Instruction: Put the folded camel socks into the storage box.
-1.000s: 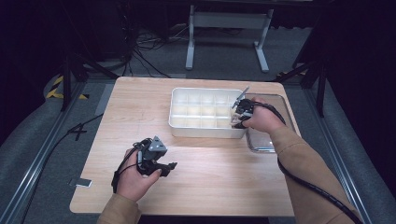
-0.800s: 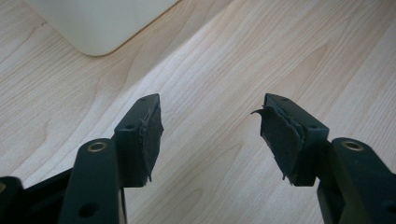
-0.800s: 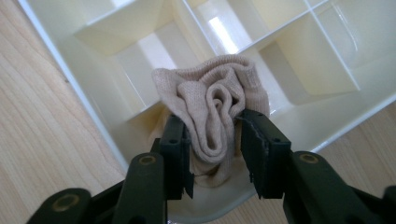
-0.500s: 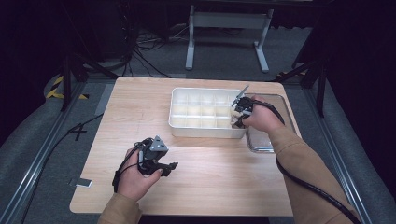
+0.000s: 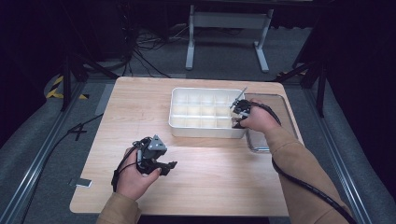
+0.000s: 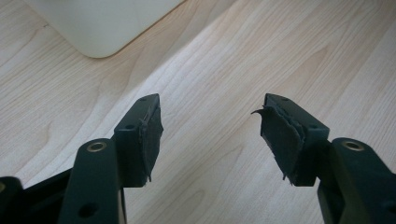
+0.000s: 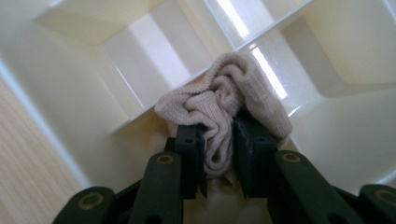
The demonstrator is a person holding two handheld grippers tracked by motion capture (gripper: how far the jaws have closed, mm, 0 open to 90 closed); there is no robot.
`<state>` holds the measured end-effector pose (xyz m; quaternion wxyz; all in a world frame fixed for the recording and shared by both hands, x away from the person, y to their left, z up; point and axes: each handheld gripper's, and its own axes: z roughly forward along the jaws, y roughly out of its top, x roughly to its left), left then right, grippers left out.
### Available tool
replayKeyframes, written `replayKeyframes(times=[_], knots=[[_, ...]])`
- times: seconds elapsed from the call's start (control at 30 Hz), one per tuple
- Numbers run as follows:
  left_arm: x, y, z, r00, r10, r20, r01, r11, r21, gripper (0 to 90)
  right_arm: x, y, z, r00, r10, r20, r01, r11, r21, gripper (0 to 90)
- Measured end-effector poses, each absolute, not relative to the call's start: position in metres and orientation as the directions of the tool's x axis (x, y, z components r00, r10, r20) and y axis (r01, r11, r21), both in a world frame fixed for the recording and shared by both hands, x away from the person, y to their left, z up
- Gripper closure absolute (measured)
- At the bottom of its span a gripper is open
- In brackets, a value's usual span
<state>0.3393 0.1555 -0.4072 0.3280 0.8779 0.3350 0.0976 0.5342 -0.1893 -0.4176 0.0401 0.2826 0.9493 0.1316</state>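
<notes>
My right gripper reaches down into the right end of a white divided box. In the right gripper view its jaws pinch a bunched beige knitted cloth over the box's dividers. The jaws have just been opening a little, and the cloth is still squeezed between the pads. My left gripper rests low over the wooden table at the front left. Its jaws stand wide open with nothing between them, and a corner of the box lies ahead.
A clear shallow tray sits against the box's right side, partly under the right forearm. Cables trail from both grippers. Beyond the table's far edge stand a metal frame's legs and loose floor cables.
</notes>
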Motion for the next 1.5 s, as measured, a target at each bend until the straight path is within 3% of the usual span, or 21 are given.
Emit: replayKeyframes(times=[0.13, 0.3, 0.63, 0.83, 1.07, 1.2, 1.5], knots=[[0.34, 0.155, -0.407, 0.753, 0.656, -0.052, 0.526, -0.552, 0.647, 39.2, 0.53, -0.191, -0.41, -0.841, 0.542, 0.006, 0.519, 0.803, 0.292, 63.3], [0.343, 0.151, -0.407, 0.76, 0.648, -0.052, 0.521, -0.56, 0.645, 39.1, 0.522, -0.2, -0.389, -0.841, 0.541, -0.011, 0.504, 0.79, 0.348, 60.3], [0.352, 0.153, -0.401, 0.756, 0.651, -0.062, 0.523, -0.545, 0.655, 38.0, 0.479, -0.235, -0.359, -0.821, 0.57, -0.016, 0.436, 0.646, 0.626, 48.6], [0.357, 0.153, -0.399, 0.757, 0.65, -0.06, 0.52, -0.545, 0.657, 37.6, 0.458, -0.251, -0.355, -0.814, 0.581, -0.008, 0.411, 0.585, 0.699, 45.7], [0.36, 0.156, -0.392, 0.772, 0.632, -0.07, 0.515, -0.558, 0.651, 35.5, 0.433, -0.26, -0.351, -0.836, 0.548, -0.022, 0.351, 0.565, 0.747, 39.0], [0.357, 0.164, -0.387, 0.778, 0.622, -0.087, 0.512, -0.548, 0.662, 35.6, 0.417, -0.26, -0.352, -0.841, 0.537, -0.071, 0.314, 0.59, 0.744, 38.2], [0.352, 0.171, -0.386, 0.784, 0.614, -0.095, 0.515, -0.556, 0.652, 35.4, 0.382, -0.255, -0.365, -0.858, 0.51, -0.068, 0.291, 0.589, 0.754, 35.5]])
